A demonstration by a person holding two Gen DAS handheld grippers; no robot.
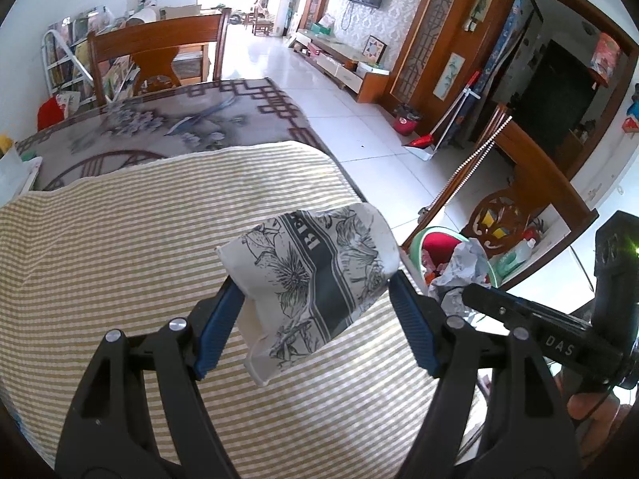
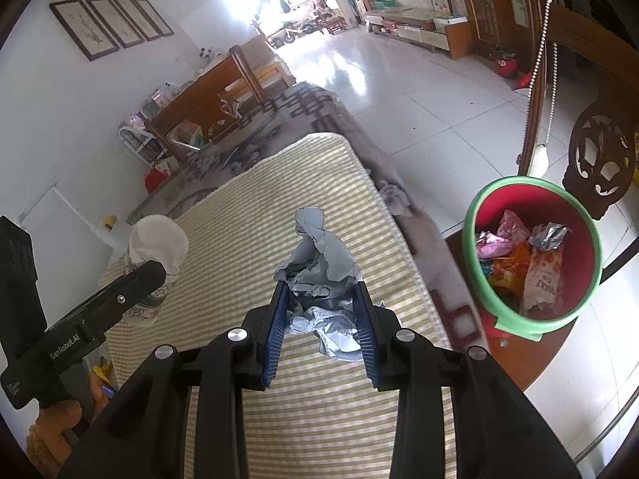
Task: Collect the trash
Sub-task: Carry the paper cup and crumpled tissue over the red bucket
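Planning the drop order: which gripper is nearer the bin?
Right. The right gripper, holding crumpled paper, is at the table edge beside the bin. The left gripper, holding a cup, sits farther in.

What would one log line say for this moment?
left tongs: hold paper cup | right tongs: hold crumpled paper | bin: part filled

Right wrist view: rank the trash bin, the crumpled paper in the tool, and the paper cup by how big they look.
1. Trash bin, clearly largest.
2. Crumpled paper in the right tool.
3. Paper cup, partly hidden by the left tool.
Paper sits nearest the camera, so 2 versus 3 is unsure.
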